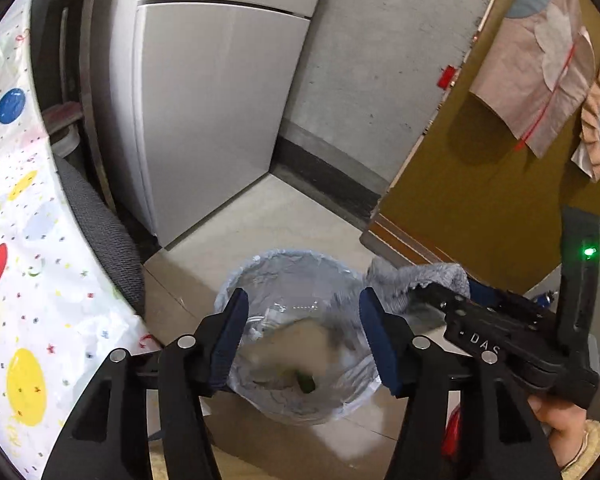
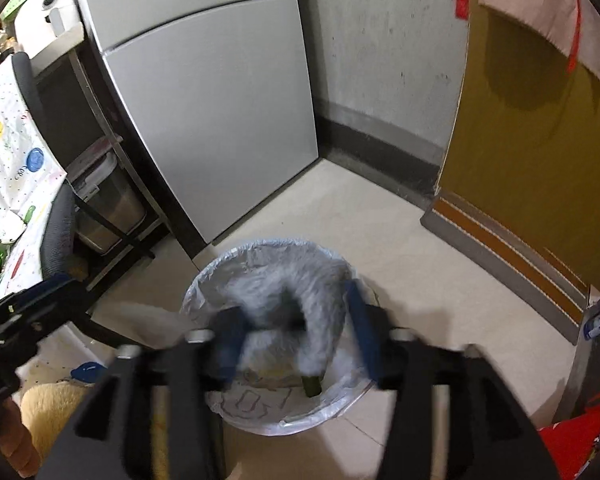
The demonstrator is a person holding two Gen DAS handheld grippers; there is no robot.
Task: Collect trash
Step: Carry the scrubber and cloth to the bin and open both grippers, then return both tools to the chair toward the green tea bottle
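Observation:
A round trash bin (image 1: 296, 344) lined with a clear plastic bag stands on the floor, also in the right wrist view (image 2: 276, 408). Inside lie paper scraps and a small green piece (image 1: 306, 382), which also shows in the right wrist view (image 2: 311, 386). My left gripper (image 1: 304, 336) is open and empty just above the bin. My right gripper (image 2: 296, 336) hangs over the bin with its fingers spread, and a grey fluffy cloth (image 2: 296, 296) sits between them, blurred. The same cloth (image 1: 416, 280) shows at the right gripper's tip in the left wrist view.
A silver fridge (image 1: 208, 112) stands behind the bin, a mustard-coloured door (image 1: 480, 184) to the right. A table with a balloon-print cover (image 1: 24, 264) and a dark chair (image 1: 104, 240) are on the left. A red bag (image 2: 572, 440) lies on the floor at the right.

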